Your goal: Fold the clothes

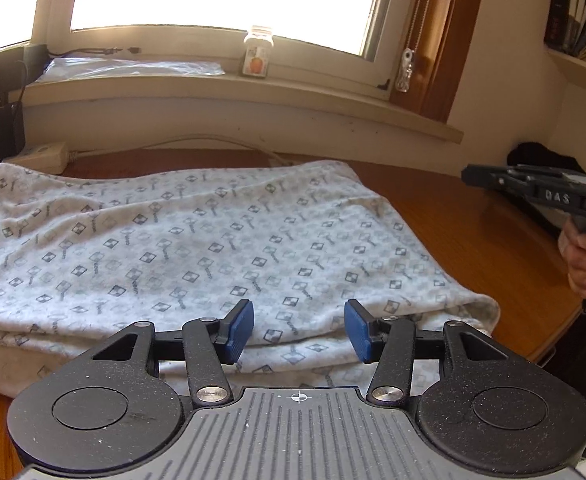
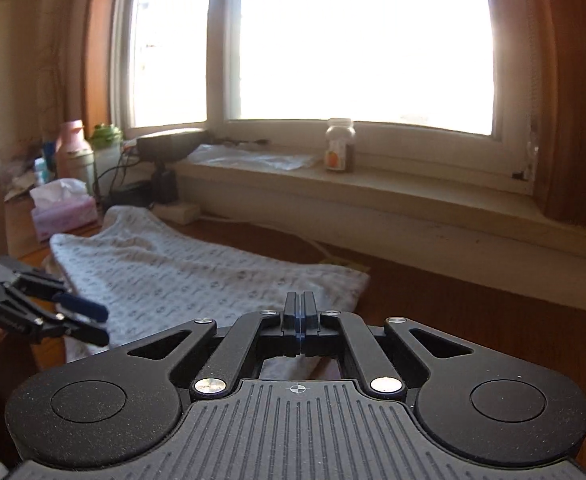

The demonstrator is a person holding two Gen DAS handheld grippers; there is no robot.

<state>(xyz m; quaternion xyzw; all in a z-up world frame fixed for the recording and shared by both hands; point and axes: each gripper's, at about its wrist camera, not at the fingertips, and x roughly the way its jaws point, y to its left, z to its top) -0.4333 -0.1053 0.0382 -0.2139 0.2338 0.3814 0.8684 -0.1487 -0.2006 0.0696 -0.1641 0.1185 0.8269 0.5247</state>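
Your left gripper [image 1: 299, 334] hangs just above the near edge of the garment [image 1: 197, 240], jaws spread, blue pads [image 1: 239, 334] well apart with cloth visible under the gap but nothing pinched between them. The garment is a pale, printed piece, already doubled over: a folded layer shows along the near edge, with a rounded corner at the right. It lies flat on the wooden table [image 1: 465, 236], running from near you toward the window wall, its far end close to a white power strip [image 1: 43, 156]. Your right gripper [image 2: 301, 320] has its jaws pressed together, pads meeting face to face with no cloth between; it sits over the near right corner of the garment [image 2: 181, 276], though whether it touches the fabric you cannot tell from this angle. In the left wrist view the right gripper [image 1: 471, 178] appears at the right edge, held over bare table, apart from the garment, with your hand [image 1: 581, 256] on its grip. On the windowsill [image 1: 253, 92] stands a small jar [image 1: 257, 52] beside a clear plastic sheet [image 1: 133, 66]. A pink tissue box [image 2: 63, 210] sits at the far left of the table.
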